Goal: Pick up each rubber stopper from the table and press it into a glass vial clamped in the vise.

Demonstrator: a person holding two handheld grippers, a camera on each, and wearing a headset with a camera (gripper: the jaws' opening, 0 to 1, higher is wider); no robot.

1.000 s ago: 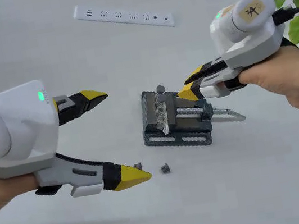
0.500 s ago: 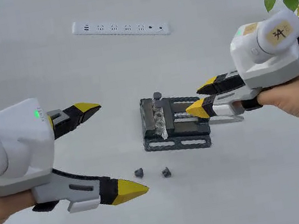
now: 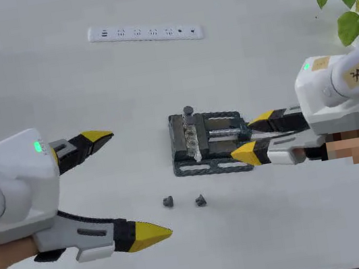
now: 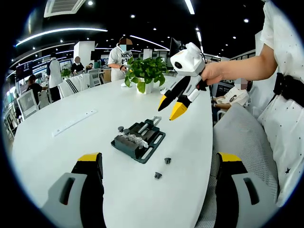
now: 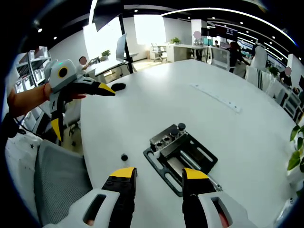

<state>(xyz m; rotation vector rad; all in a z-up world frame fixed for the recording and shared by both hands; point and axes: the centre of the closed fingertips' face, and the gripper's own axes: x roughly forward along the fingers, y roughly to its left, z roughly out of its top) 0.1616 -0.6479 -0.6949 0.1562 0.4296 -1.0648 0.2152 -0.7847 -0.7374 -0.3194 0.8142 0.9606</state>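
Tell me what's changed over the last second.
The right tool drew back from the vise, out to the right, open and empty. The left tool eased back slightly, open too. The left loose stopper, the right loose stopper and the seated stopper atop the vise stayed put.

two dark stoppers (image 3: 168,202) loose near vise (image 3: 219,163) | clear vials (image 3: 194,142) clamped, one capped
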